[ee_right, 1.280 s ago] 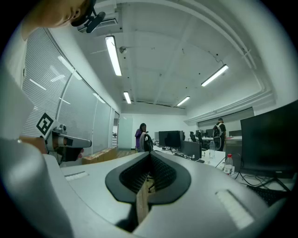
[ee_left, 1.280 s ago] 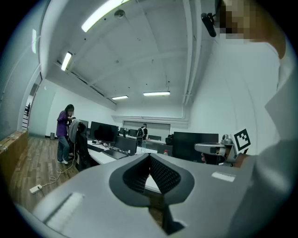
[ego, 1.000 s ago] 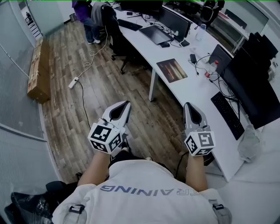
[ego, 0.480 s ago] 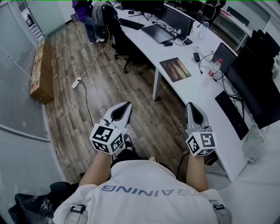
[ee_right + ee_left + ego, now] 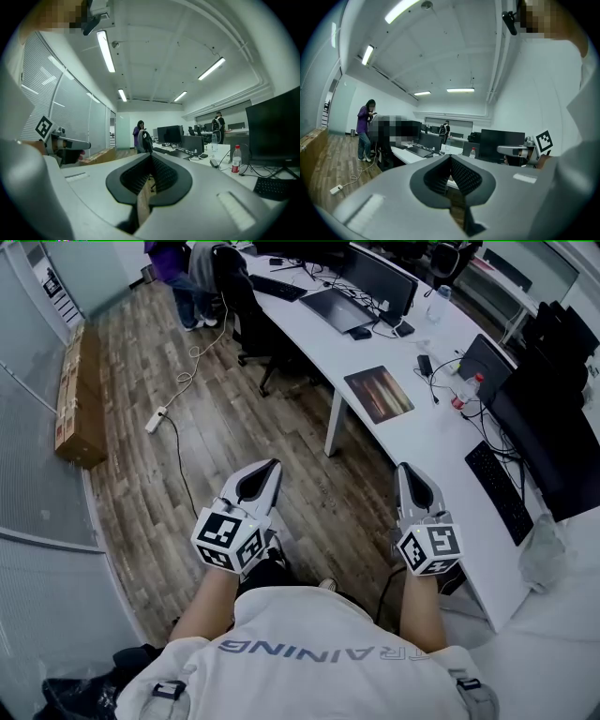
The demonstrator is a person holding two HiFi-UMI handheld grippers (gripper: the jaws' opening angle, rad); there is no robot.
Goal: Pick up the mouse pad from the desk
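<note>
The mouse pad (image 5: 379,394), a brown-orange rectangle, lies flat on the curved white desk (image 5: 412,442) near its front edge, to the upper right in the head view. My left gripper (image 5: 273,464) and right gripper (image 5: 405,468) are held out level over the wooden floor, well short of the desk and the pad. Both stand shut with nothing between their jaws. In the left gripper view my left gripper (image 5: 450,158) shows its pads meeting, and my right gripper (image 5: 151,157) does the same in the right gripper view. The pad does not show in either gripper view.
On the desk are monitors (image 5: 548,442), a black keyboard (image 5: 497,488), a bottle (image 5: 475,385) and cables. A black chair (image 5: 239,296) and a standing person (image 5: 178,273) are at the far end. Cardboard boxes (image 5: 73,399) and a power strip (image 5: 156,418) lie on the floor at left.
Floor and desk have slid slightly in the head view as the person moves. Both grippers keep the same shut pose in front of the body.
</note>
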